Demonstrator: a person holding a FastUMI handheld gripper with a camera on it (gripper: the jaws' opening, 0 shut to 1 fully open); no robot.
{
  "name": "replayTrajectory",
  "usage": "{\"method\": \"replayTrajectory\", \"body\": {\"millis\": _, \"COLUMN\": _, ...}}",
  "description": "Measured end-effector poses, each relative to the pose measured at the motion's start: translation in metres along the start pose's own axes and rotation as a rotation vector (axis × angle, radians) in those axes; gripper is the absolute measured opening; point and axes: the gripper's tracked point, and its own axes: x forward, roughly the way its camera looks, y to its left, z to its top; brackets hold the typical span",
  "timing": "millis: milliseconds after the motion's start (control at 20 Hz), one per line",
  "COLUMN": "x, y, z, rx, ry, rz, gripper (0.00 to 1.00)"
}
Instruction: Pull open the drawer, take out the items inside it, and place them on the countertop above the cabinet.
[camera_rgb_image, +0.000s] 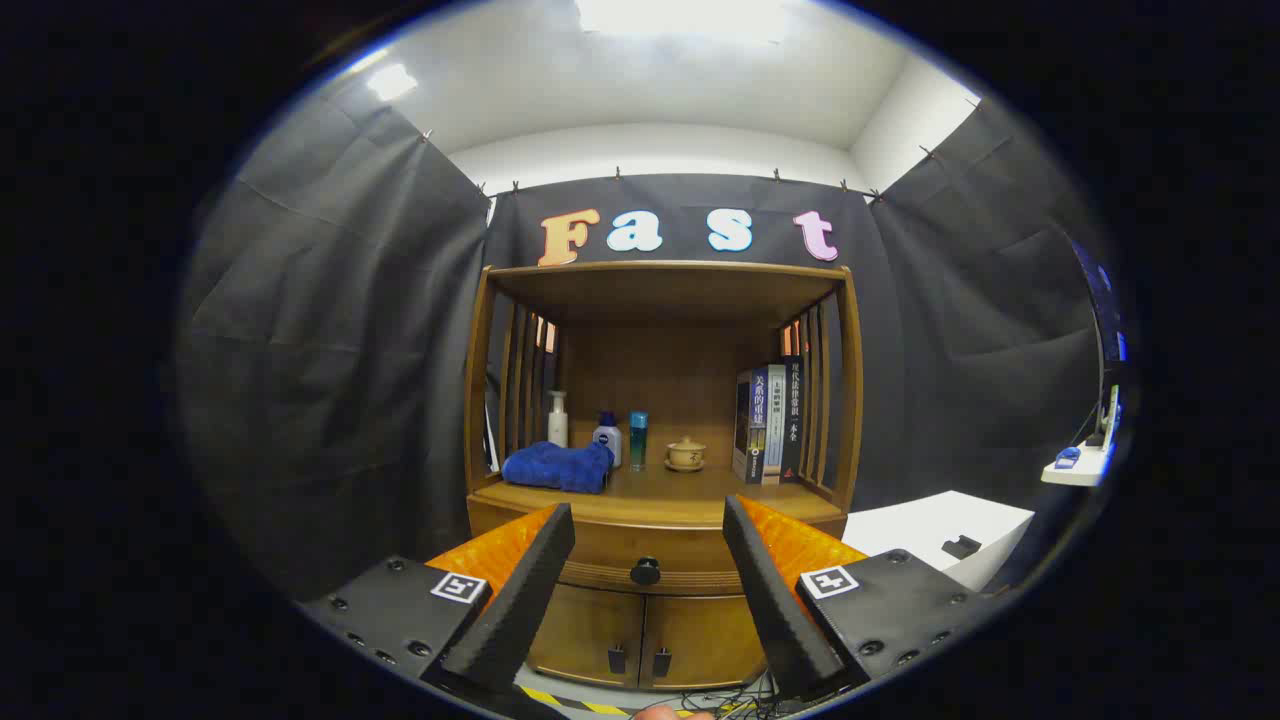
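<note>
You are holding the gripper (648, 520) well short of a wooden cabinet (655, 600), its jaws standing wide apart with nothing between them. The drawer (600, 555) is sitting shut just under the countertop (700, 495), and its dark knob (645, 571) is showing beyond the fingers, in the gap between them. Below the drawer, two cabinet doors (645, 640) are closed, each with a small dark handle.

On the countertop, inside the shelf frame, a blue towel (558, 467) is lying at the left. Behind and just right of it are standing a white pump bottle (557, 420), a blue-capped bottle (607, 437) and a slim teal bottle (638, 440). A small lidded cup (686, 454) is resting near the middle, and books (768, 425) are standing upright at the right.

A white table (940, 530) is standing to the right of the cabinet, with a small dark object on it. Cables are lying on the floor near the cabinet's base.
</note>
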Motion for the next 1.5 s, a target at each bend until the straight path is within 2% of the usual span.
{"method": "replayTrajectory", "body": {"millis": 700, "x": -0.005, "y": -0.014, "z": 0.013, "rx": 0.006, "ry": -0.04, "rz": -0.03, "gripper": 0.98}}
{"method": "replayTrajectory", "body": {"millis": 1000, "x": 0.003, "y": -0.001, "z": -0.011, "rx": -0.008, "ry": 0.003, "rz": -0.016, "gripper": 0.98}}
{"method": "replayTrajectory", "body": {"millis": 1200, "x": 0.02, "y": 0.01, "z": -0.035, "rx": -0.002, "ry": 0.066, "rz": 0.007, "gripper": 0.98}}
{"method": "replayTrajectory", "body": {"millis": 1300, "x": 0.031, "y": 0.012, "z": -0.034, "rx": 0.029, "ry": 0.056, "rz": 0.005, "gripper": 0.99}}
{"method": "replayTrajectory", "body": {"millis": 1500, "x": 0.066, "y": 0.002, "z": -0.046, "rx": -0.002, "ry": 0.038, "rz": -0.013, "gripper": 0.98}}
